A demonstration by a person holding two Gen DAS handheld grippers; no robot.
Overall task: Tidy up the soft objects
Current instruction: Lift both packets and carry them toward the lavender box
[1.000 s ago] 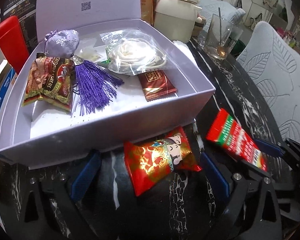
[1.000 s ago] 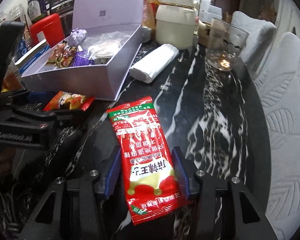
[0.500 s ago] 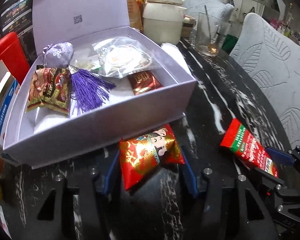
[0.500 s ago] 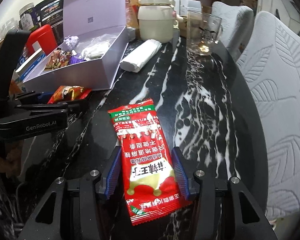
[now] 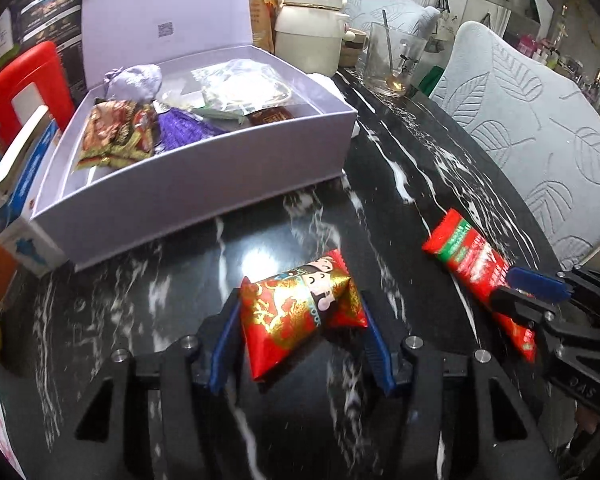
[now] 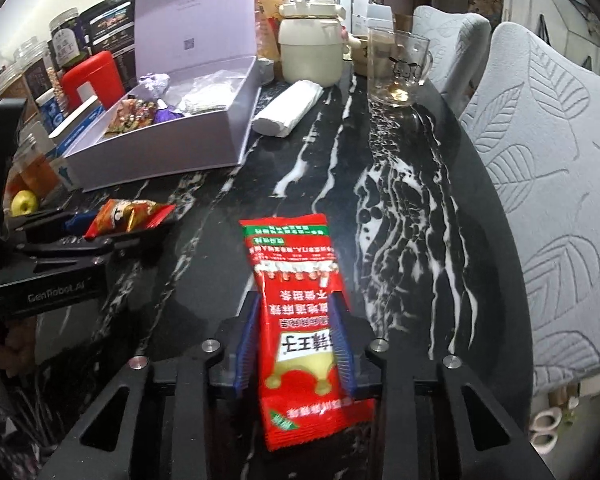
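Note:
My left gripper [image 5: 298, 320] is shut on a red and gold snack packet [image 5: 300, 312], held just above the black marble table in front of the open lilac box [image 5: 204, 184]. My right gripper [image 6: 296, 324] is shut on a long red sauce sachet [image 6: 296, 308], lifted off the table to the right. The sachet also shows in the left wrist view [image 5: 476, 268], and the snack packet in the right wrist view [image 6: 128, 216]. The box holds a snack bag [image 5: 116, 136], a purple tassel pouch [image 5: 140, 84] and a clear bag [image 5: 244, 92].
A cream pot [image 5: 310, 46], a glass mug with a spoon [image 5: 394, 64] and a white roll [image 6: 288, 108] stand behind and beside the box. Red and blue containers [image 5: 24, 92] crowd the left edge. Grey chairs [image 5: 540, 136] line the right side.
Both grippers have closed on their packets and pulled back from the box, lifting them. The left fingers went from wide open to shut on the snack packet.

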